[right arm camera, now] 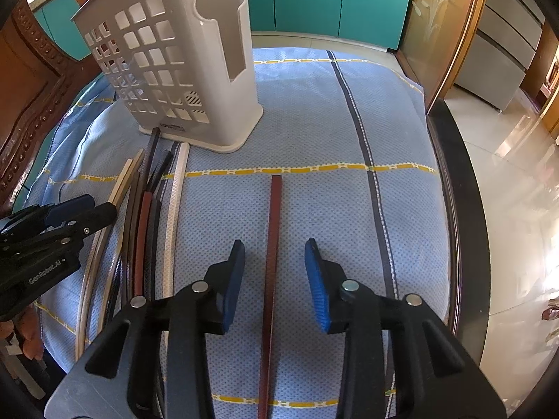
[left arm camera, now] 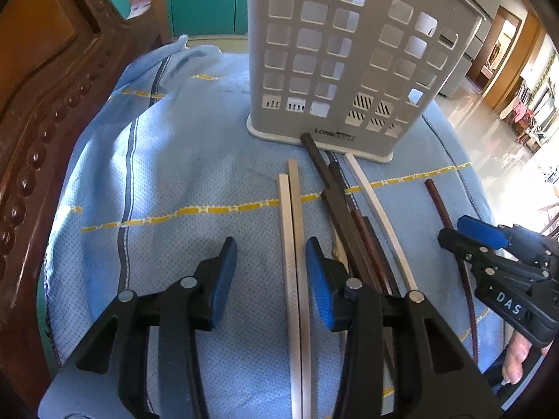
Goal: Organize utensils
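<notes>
From the left wrist view, the left gripper (left arm camera: 270, 281) hovers low over a pale blue dotted cloth with yellow and dark stripes (left arm camera: 174, 160) that covers the worktop. Its jaws stand wide and hold nothing, with a pair of long pale cream square-section chopsticks (left arm camera: 292, 244) lying between them, nearer the right-hand one. Just to the right lies a bundle of black and dark brown chopsticks (left arm camera: 349, 223), one black tip touching the base of the tall grey perforated plastic utensil holder (left arm camera: 349, 52), and beside it a single white chopstick (left arm camera: 377, 209). The holder's base carries a label beginning "LONG"; the rest is unreadable. At the right edge the right gripper (left arm camera: 489, 244) shows the letters "DAS".

From the right wrist view, the right gripper (right arm camera: 274, 284) is also open wide and empty, straddling a lone reddish-brown chopstick (right arm camera: 272, 262) that lies well apart from the others on the cloth. The holder (right arm camera: 195, 70) stands upright further back on the left, and no chopstick can be seen inside it. The left gripper (right arm camera: 63, 230) at the left edge reads "GenRobot.AI".

By the look of it, the task has barely begun: every chopstick visible lies on the cloth, so all remain to be picked up and stood in the holder.
</notes>
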### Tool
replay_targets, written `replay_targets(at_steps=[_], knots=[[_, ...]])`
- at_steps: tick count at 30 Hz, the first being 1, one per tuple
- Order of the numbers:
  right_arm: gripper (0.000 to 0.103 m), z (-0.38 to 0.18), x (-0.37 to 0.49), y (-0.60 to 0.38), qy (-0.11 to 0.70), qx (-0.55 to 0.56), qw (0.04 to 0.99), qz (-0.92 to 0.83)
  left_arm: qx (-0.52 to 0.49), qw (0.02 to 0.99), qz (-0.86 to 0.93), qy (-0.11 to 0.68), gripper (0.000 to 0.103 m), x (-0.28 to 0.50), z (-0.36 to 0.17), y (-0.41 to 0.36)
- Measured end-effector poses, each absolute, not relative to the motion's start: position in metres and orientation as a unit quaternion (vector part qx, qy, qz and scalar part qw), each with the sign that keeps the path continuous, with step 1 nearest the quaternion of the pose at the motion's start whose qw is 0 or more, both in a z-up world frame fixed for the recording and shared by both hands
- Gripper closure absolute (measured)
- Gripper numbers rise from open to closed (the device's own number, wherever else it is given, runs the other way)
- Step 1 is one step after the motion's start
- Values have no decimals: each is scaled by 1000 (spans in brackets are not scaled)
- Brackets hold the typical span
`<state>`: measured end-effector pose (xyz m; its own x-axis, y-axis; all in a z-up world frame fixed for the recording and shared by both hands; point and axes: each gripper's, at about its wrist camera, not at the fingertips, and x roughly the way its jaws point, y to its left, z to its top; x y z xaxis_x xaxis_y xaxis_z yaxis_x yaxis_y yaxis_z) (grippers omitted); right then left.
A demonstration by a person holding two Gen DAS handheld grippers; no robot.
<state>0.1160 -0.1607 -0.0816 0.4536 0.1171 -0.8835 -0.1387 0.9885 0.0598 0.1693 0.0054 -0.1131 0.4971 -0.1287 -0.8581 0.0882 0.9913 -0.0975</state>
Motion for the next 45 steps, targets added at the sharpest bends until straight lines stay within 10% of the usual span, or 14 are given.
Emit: replay_targets(at_steps=[5, 8, 14, 41, 45], knots=[[66, -81, 117, -162, 518, -9, 852, 76, -21, 866, -63, 496, 61, 170, -112, 3], [66, -81, 117, -163, 518, -9, 852, 76, -5, 866, -66, 495, 89, 164, -111, -4], [66, -82, 116, -161, 519, -12, 852, 76, -14, 870, -66, 488, 90, 160, -109, -4], [64, -83, 113, -152, 513, -44, 854, 72, 18, 869, -49, 493, 79, 163, -113, -6], [69, -83, 112, -149, 510, -48, 856, 77, 17, 864, -52, 500, 65, 162, -112, -9]])
